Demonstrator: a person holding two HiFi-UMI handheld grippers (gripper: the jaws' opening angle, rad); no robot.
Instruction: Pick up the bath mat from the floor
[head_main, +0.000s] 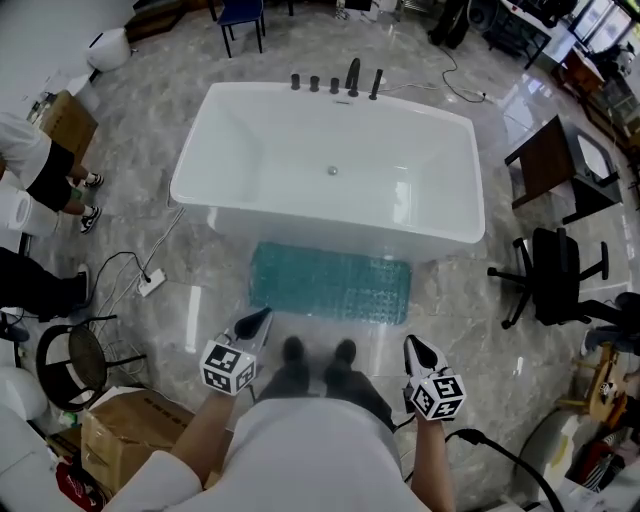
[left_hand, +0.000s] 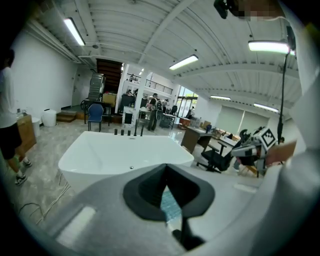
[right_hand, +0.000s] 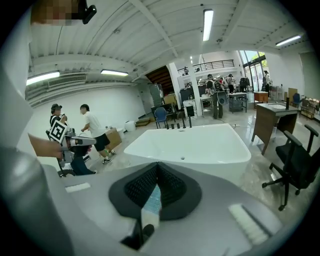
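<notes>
The teal bath mat (head_main: 330, 283) lies flat on the marble floor against the front of the white bathtub (head_main: 205, 195). My left gripper (head_main: 264, 317) and right gripper (head_main: 411, 346) hang at waist height, one on each side of my feet, short of the mat's near edge. Both are shut with nothing between their jaws. In the left gripper view the closed jaws (left_hand: 166, 171) point over the bathtub (left_hand: 90, 155), and a sliver of the mat (left_hand: 170, 205) shows below them. The right gripper view likewise shows closed jaws (right_hand: 157, 171), a strip of mat (right_hand: 152, 199) and the bathtub (right_hand: 200, 145).
A black office chair (head_main: 558, 275) and a dark wooden desk (head_main: 552, 160) stand to the right. On the left are a power strip with a cable (head_main: 150, 283), a round stool (head_main: 75, 358), a cardboard box (head_main: 125, 430) and people standing (head_main: 40, 175). Black taps (head_main: 352, 78) line the tub's far rim.
</notes>
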